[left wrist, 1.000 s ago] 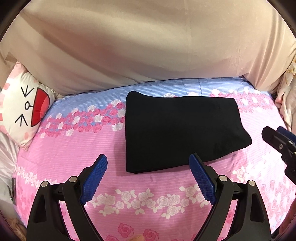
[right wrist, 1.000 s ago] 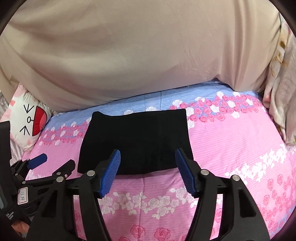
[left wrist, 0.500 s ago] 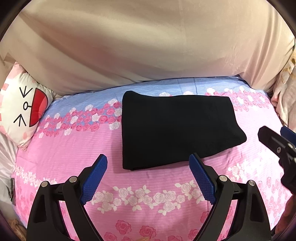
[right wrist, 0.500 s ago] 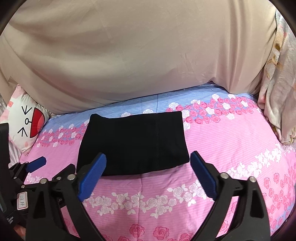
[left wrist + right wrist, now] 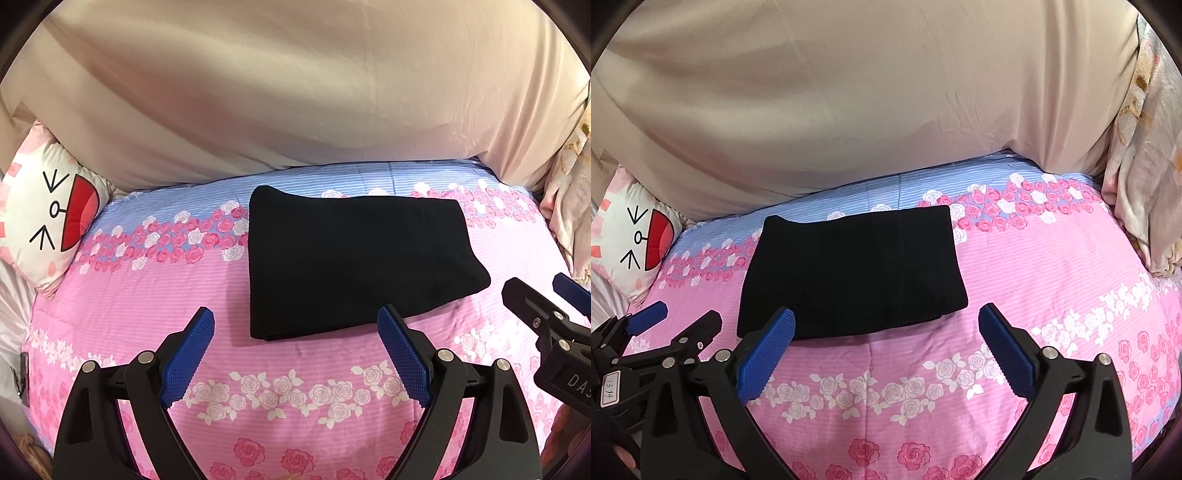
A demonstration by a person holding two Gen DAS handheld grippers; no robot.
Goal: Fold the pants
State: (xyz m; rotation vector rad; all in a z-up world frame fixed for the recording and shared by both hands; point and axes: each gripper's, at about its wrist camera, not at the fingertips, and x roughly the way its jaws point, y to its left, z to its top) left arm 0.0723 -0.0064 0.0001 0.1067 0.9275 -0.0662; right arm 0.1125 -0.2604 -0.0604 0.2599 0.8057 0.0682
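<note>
Black pants [image 5: 354, 258] [image 5: 849, 273]: folded into compact, roughly rectangular stack, lying flat on pink-and-blue floral bedsheet [image 5: 147, 295]. Layered edges visible along near side; near right corner rounded, bulging slightly outward. Vertical seam visible on top layer in right wrist view. Fabric smooth, dark, unpatterned. Clear of both grippers, untouched

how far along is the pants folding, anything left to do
Done: the black pants lie as a compact folded rectangle on the floral bedspread. In hand: nothing; the left tool and right tool are both open, clear of the fabric. Left: little, by the look of it; perhaps squaring the uneven right-hand edge.
</note>
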